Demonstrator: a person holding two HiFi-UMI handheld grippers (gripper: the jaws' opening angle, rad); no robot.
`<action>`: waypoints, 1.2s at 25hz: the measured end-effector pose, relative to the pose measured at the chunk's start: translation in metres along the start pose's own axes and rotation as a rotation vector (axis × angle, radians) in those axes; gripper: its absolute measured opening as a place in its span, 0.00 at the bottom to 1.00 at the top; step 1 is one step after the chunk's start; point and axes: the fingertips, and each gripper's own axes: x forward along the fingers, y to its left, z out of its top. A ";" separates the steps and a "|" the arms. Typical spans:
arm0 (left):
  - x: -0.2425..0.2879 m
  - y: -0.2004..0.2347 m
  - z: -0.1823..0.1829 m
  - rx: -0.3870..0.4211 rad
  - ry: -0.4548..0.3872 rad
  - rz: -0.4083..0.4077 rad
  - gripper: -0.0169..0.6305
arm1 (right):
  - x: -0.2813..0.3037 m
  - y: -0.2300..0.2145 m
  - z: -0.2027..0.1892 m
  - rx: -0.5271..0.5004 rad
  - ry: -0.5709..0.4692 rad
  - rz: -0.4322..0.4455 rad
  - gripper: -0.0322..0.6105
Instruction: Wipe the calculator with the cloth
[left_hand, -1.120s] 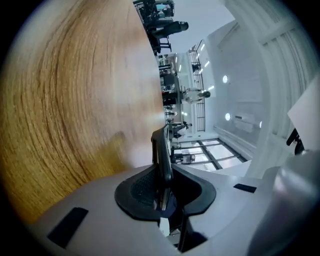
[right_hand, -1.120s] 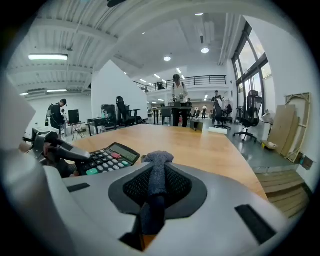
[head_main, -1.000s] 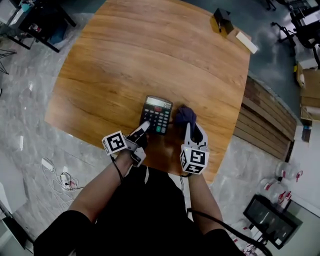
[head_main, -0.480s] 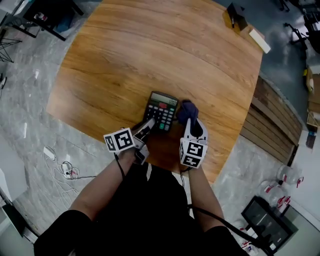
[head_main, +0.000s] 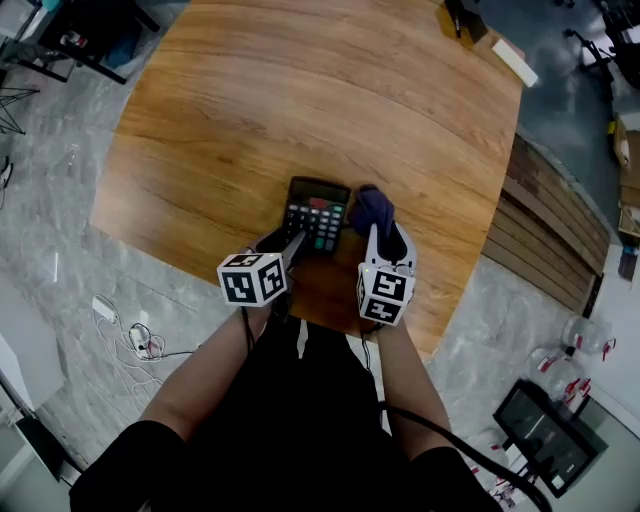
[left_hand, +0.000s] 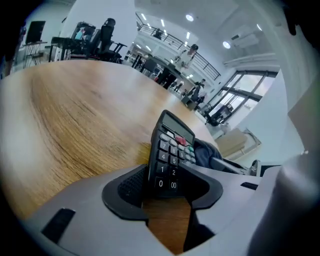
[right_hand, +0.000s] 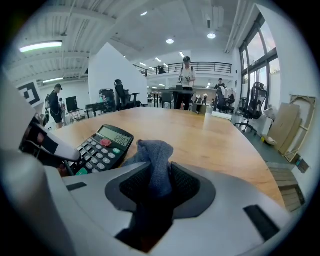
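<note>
The light wooden table (head_main: 250, 120) lies under both my claws. My left claw (left_hand: 170, 187) has just been opening and stands released, the black calculator's (head_main: 316, 208) near end between its jaws. My right claw (right_hand: 159, 187), jaws just eased a little wider, clenches the dark blue cloth (head_main: 371, 208), which is bunched beside the calculator.

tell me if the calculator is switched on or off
On. In the right gripper view the calculator lies face up and its display shows dark digits.
</note>
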 end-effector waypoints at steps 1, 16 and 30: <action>0.000 0.000 -0.001 0.014 0.004 0.012 0.32 | -0.001 -0.001 -0.001 0.011 0.005 0.005 0.20; -0.043 -0.030 0.034 0.249 -0.160 0.020 0.35 | -0.070 -0.009 0.058 0.009 -0.175 -0.012 0.22; -0.218 -0.187 0.130 0.590 -0.818 -0.126 0.04 | -0.215 0.056 0.205 0.023 -0.571 0.216 0.07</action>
